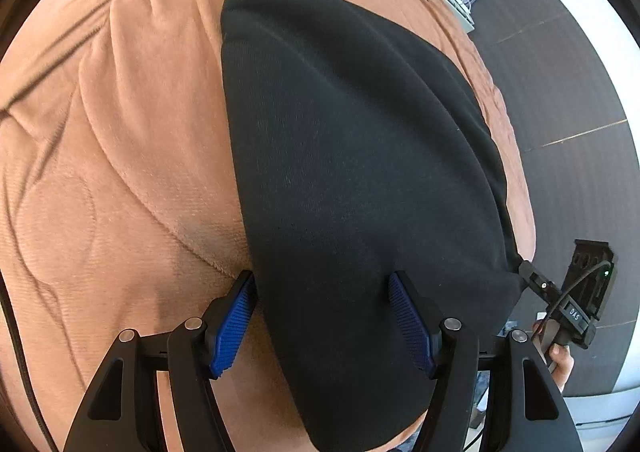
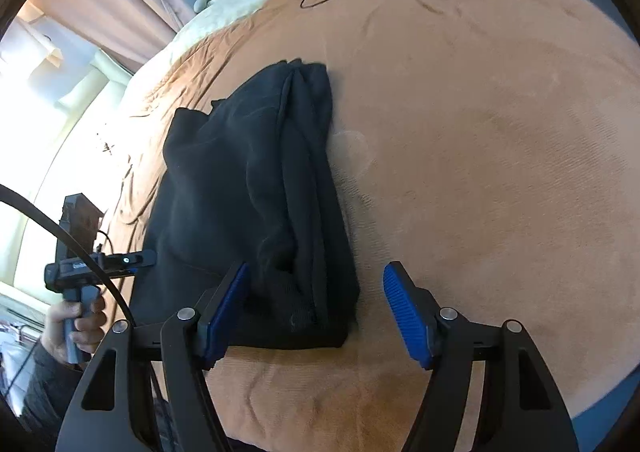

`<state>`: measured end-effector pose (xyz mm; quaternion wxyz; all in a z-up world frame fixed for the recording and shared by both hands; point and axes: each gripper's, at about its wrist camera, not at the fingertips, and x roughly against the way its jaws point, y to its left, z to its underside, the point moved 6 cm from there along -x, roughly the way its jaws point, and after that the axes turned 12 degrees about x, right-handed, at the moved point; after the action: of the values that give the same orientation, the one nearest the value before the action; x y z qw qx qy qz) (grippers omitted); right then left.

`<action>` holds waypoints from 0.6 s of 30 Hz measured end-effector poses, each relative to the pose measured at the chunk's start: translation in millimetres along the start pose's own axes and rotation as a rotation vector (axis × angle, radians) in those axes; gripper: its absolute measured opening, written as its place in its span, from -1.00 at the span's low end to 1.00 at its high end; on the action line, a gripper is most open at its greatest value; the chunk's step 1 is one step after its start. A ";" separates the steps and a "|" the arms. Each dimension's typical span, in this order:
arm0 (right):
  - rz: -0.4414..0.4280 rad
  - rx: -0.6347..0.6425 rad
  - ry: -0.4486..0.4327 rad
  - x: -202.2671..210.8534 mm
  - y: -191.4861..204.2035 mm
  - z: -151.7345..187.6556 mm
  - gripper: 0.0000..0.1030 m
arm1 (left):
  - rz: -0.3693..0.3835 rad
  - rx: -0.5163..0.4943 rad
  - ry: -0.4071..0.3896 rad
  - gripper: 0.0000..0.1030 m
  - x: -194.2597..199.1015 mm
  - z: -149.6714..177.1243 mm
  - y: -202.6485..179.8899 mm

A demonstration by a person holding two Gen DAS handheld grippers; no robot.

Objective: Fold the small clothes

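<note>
Both grippers stand wide, holding nothing: the left gripper straddles the near edge of the black garment, the right gripper its near corner. It lies on the blanket, looks soft, thick and limp; best pinched at corners. Open room lies to the right.
</note>
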<state>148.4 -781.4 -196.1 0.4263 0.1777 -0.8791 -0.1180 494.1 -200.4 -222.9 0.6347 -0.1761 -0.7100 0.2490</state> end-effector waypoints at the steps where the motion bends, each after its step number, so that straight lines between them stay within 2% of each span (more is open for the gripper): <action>1: -0.007 -0.001 0.010 -4.6 0.3 -0.6 0.31 | 0.007 0.003 -0.003 0.33 -1.2 1.3 0.2; 2: -0.014 -0.002 0.022 -12.2 -0.2 -0.9 0.31 | 0.011 0.003 -0.003 0.33 -1.5 1.9 -0.4; 4: -0.041 -0.006 0.037 -25.0 1.2 -1.0 0.31 | 0.025 -0.002 0.007 0.07 -3.9 7.0 -1.8; 5: -0.058 -0.004 0.046 -32.1 4.4 -0.9 0.30 | 0.023 -0.003 0.007 0.01 -4.6 7.6 -3.2; 6: -0.064 0.003 0.047 -36.1 8.4 -1.1 0.22 | 0.020 -0.009 0.005 -0.15 -4.0 8.8 -3.7; 7: -0.076 0.009 0.050 -39.2 12.6 -1.4 -0.20 | 0.019 -0.015 0.002 -0.33 -2.1 9.4 -5.4; 8: -0.108 0.007 0.070 -43.2 18.8 -1.3 -0.32 | 0.020 -0.016 -0.004 -0.39 0.7 9.7 -6.0; 9: -0.102 0.007 0.076 -43.3 21.7 -2.3 -0.36 | 0.021 -0.015 -0.007 -0.47 3.5 10.2 -5.7; 10: -0.092 0.015 0.080 -42.0 24.9 -4.3 -0.48 | 0.022 -0.018 -0.009 -0.52 7.6 10.8 -6.4; 11: -0.102 0.018 0.084 -39.6 28.8 -6.2 -0.51 | 0.019 -0.023 -0.011 -0.54 11.4 11.7 -7.0; 15: -0.145 0.042 0.092 -31.3 44.4 -7.4 -0.53 | 0.008 -0.039 -0.009 -0.58 31.1 17.5 -5.9; 18: -0.173 0.069 0.132 -33.1 58.3 3.2 -0.53 | -0.008 -0.054 -0.004 -0.58 46.4 28.3 3.0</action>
<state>152.5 -714.5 -200.5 0.4653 0.2746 -0.8340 -0.1121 459.8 -175.4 -188.8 0.6294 -0.1897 -0.7184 0.2275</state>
